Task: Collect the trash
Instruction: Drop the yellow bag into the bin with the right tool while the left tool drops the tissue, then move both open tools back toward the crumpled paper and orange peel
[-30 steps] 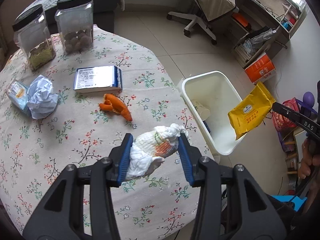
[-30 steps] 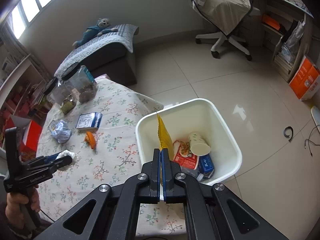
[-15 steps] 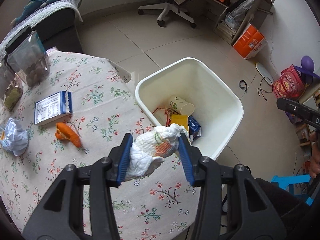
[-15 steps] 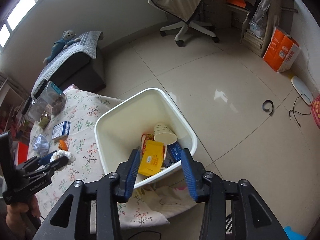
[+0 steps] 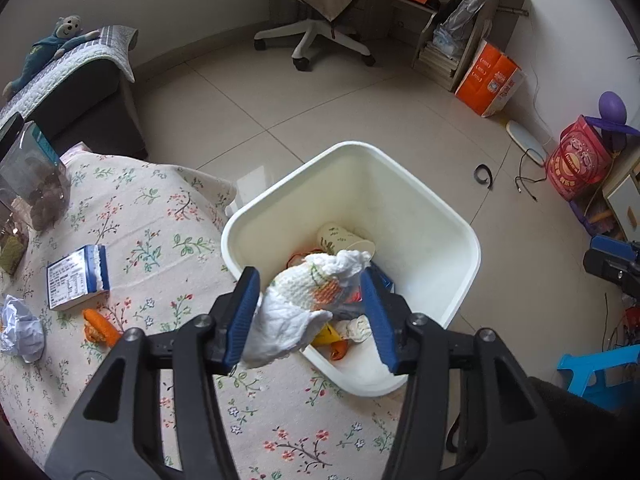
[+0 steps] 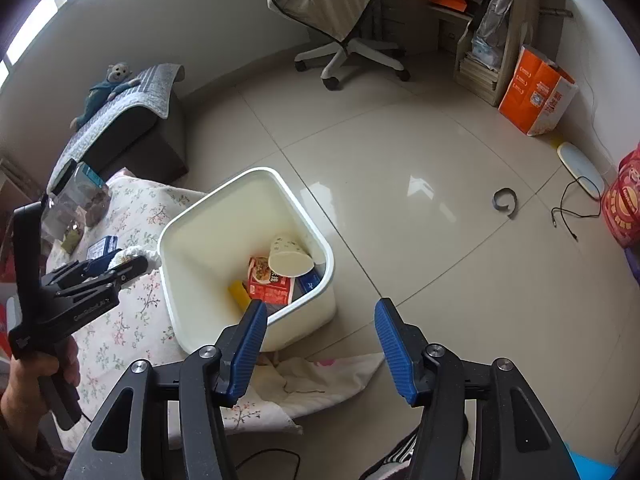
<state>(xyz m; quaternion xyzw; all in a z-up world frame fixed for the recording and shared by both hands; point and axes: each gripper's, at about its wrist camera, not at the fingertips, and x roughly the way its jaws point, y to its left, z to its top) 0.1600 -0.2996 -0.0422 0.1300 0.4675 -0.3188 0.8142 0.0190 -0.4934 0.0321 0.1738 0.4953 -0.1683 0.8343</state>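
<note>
Far left of the desk [image 5: 168,216], in the left wrist view, there's a crumpled white wrapper [image 5: 20,330], then a blue-and-white box [image 5: 78,278], then an orange scrap [image 5: 98,326] just beside it, so there's more trash to grab.

Moving right, the left gripper [image 5: 310,310] has its blue pads closed in on a wadded tissue [image 5: 308,306], white with some orange print on it. It's holding it up over the near edge of the white bin [image 5: 472,240], which stands on the floor right against the desk. Down in the bin I can see a paper cup [image 5: 344,238], a yellow packet and some other bits.

Further right, the right gripper [image 6: 320,346] is spread wide with nothing in it, hanging over the floor next to the bin [image 6: 320,240]; from that view you get a red snack pack [image 6: 266,280] under the cup.

My read: this is the drop step for the tissue. Next it probably wants a little push forward so the wad is clear of the rim, then open up. It's light and crumply, so it might cling to a pad.
</note>
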